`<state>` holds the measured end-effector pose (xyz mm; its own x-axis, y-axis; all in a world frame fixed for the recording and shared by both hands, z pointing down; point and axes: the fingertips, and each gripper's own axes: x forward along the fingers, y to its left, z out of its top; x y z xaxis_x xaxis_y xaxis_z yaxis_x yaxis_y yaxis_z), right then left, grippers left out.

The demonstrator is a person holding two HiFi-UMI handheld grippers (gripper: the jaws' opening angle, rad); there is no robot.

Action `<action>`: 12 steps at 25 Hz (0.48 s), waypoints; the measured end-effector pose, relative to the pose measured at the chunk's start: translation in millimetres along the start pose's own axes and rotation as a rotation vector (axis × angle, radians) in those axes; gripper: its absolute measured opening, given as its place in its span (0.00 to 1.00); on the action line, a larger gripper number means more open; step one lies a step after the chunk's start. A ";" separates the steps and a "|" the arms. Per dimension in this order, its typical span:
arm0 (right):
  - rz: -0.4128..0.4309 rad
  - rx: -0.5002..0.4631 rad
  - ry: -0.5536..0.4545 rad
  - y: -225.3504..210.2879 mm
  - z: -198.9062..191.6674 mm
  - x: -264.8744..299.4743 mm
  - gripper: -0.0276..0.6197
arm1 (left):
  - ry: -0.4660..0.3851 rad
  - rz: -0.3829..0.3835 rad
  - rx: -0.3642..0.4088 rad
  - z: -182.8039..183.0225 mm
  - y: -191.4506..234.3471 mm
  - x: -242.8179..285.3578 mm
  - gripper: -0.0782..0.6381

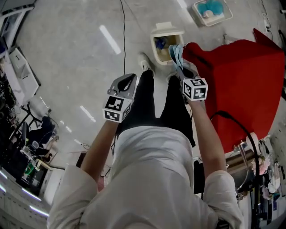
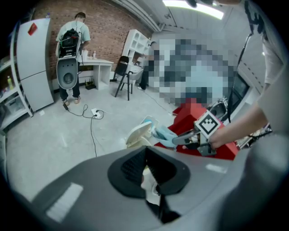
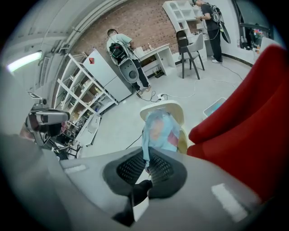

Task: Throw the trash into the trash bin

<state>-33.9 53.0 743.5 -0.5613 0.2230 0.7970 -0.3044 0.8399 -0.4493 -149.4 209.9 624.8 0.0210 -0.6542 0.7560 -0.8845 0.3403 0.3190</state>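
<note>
A crumpled light-blue piece of trash (image 1: pixel 175 54) hangs from my right gripper (image 1: pixel 182 67), which is shut on it just beside a cream trash bin (image 1: pixel 167 32) with its lid up. In the right gripper view the trash (image 3: pixel 160 131) stands up from the pads of the right gripper (image 3: pixel 148 155), in front of the bin (image 3: pixel 174 108). My left gripper (image 1: pixel 129 79) hangs lower left of the bin with its jaws shut and nothing held. The left gripper view shows its tips (image 2: pixel 145 151) together, and beyond them the bin lid (image 2: pixel 140 133) and the held trash (image 2: pixel 162 133).
A red armchair (image 1: pixel 241 80) stands right of the bin, close to my right arm. A clear box with blue contents (image 1: pixel 212 11) sits on the floor behind it. A black cable (image 1: pixel 124 36) runs across the floor. The person's white shoe (image 1: pixel 145 61) is near the bin's foot.
</note>
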 end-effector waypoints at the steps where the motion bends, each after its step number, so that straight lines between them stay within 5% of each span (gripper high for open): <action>1: 0.004 0.003 0.003 -4.4 -1.8 7.0 0.05 | 0.004 0.002 -0.003 -3.1 2.8 6.3 0.12; 12: 0.057 0.064 0.018 -40.7 -30.7 76.6 0.05 | 0.035 -0.007 0.005 -33.4 17.0 66.4 0.12</action>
<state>-40.9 51.0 835.2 -0.5653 0.2788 0.7764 -0.3209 0.7927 -0.5183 -147.5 194.8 699.5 0.0437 -0.6327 0.7732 -0.8864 0.3324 0.3221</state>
